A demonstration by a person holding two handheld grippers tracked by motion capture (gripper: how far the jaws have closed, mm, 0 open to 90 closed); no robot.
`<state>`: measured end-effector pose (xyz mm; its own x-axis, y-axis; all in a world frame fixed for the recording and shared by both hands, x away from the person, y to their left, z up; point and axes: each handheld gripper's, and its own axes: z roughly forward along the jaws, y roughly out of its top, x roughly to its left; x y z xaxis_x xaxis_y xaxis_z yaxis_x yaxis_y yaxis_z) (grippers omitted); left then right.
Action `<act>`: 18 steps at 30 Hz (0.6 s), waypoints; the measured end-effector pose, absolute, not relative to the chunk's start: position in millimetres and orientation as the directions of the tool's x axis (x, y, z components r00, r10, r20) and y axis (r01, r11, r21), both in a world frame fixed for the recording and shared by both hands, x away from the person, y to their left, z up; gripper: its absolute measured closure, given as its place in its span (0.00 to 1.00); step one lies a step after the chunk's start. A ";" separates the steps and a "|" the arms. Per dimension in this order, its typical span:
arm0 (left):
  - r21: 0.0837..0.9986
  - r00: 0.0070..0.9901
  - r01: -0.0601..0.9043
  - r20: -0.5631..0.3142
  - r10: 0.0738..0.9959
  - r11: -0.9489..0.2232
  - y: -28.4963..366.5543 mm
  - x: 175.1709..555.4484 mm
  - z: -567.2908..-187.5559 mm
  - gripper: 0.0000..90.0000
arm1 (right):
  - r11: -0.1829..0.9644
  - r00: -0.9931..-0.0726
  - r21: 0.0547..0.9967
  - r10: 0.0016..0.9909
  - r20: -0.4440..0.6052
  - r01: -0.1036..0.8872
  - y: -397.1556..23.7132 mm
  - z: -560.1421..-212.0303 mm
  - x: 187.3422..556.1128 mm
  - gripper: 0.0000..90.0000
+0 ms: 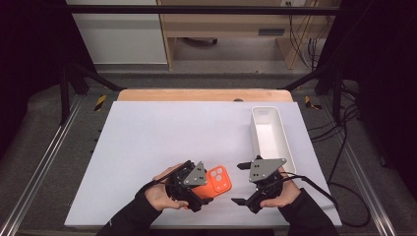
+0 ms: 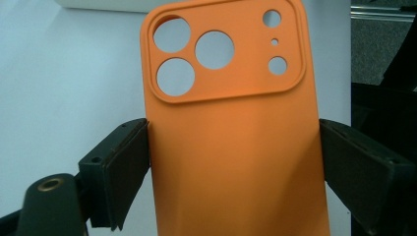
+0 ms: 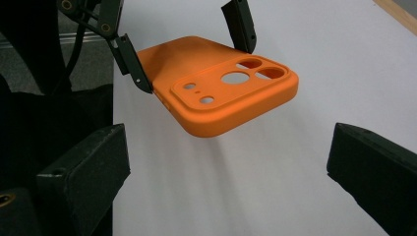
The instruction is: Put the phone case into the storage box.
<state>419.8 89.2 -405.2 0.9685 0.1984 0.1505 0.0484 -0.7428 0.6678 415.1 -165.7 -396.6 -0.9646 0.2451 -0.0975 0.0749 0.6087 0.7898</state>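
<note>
An orange phone case (image 1: pixel 220 180) with round camera cut-outs hangs a little above the white table top (image 1: pixel 157 137), near the front edge. My left gripper (image 1: pixel 202 189) is shut on its lower half, and the pads (image 2: pixel 125 164) press on both long sides of the case (image 2: pixel 231 137). My right gripper (image 1: pixel 238 183) stands just right of the case with its jaws wide apart and nothing between them. In the right gripper view the case (image 3: pixel 221 93) floats ahead of the open right gripper (image 3: pixel 228 147), camera end towards it, and casts a shadow on the table.
A long white bin (image 1: pixel 287 140) stands at the right of the table, empty, just beyond my right hand. A wooden strip (image 1: pixel 204 95) runs along the table's far edge. Metal rails and loose cables (image 1: pixel 344 162) lie off both sides.
</note>
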 end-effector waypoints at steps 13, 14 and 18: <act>0.673 0.975 0.006 0.159 0.153 -0.739 82.6 414.3 -402.2 0.16 | 0.632 -0.977 0.773 0.190 -0.102 0.042 -161.5 -392.0 410.6 0.04; 0.673 0.976 0.006 0.156 0.150 -0.740 82.3 414.1 -402.1 0.16 | 0.636 -0.977 0.771 0.185 -0.102 0.040 -161.0 -392.3 410.7 0.04; 0.669 0.977 0.002 0.156 0.143 -0.743 81.3 414.0 -403.1 0.16 | 0.649 -0.979 0.760 0.175 -0.101 0.037 -159.6 -393.6 411.4 0.04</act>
